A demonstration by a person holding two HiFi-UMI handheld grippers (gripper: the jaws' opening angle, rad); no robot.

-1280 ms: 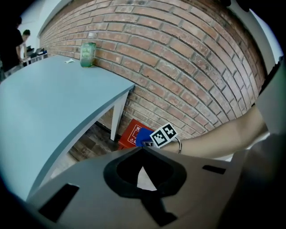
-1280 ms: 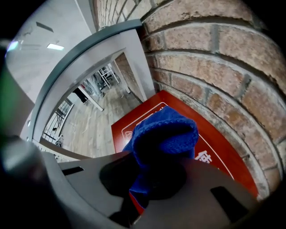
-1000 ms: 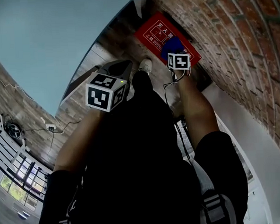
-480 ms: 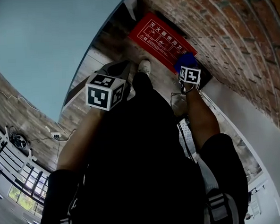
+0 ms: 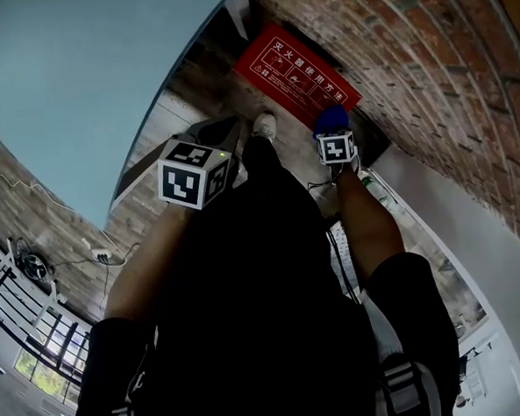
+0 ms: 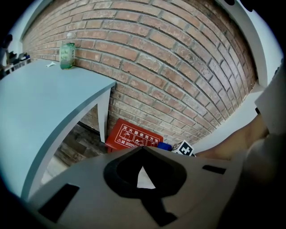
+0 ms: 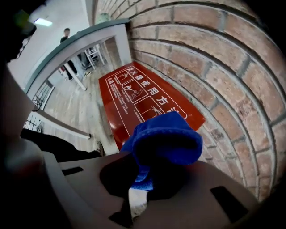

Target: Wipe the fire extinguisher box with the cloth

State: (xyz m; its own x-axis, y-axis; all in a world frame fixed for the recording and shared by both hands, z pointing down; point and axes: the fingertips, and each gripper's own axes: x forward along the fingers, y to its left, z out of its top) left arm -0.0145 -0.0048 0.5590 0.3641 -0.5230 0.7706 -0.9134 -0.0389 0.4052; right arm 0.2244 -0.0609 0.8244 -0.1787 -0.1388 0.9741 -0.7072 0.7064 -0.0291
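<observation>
Brick wall [image 5: 426,52] stands on the person's right side, and at its foot, on the wooden floor, lies the red box [image 5: 291,69]. It is just beside the end of the pale blue table [image 5: 77,82]. The long axis of the box runs along the wall, and its printed lid faces up.

The right hand-held gripper [image 5: 335,141] is clenched on the blue cloth [image 7: 163,143], which bulges out in front of the jaws. In the right gripper view the cloth covers the near corner of the box [image 7: 134,96], on the wall side. The rest of the lid stretches ahead and to the left of it. I cannot tell whether the cloth really touches the lid or only hangs close above it.

The left hand-held gripper [image 6: 142,151] has its jaws closed together with nothing between them. It is held apart from the box, at the table side, so the right arm is clearly the nearer one.

To my judgement, the next stroke should go forward along the long axis, away from the person, with the cloth pressed flat on the lid.
</observation>
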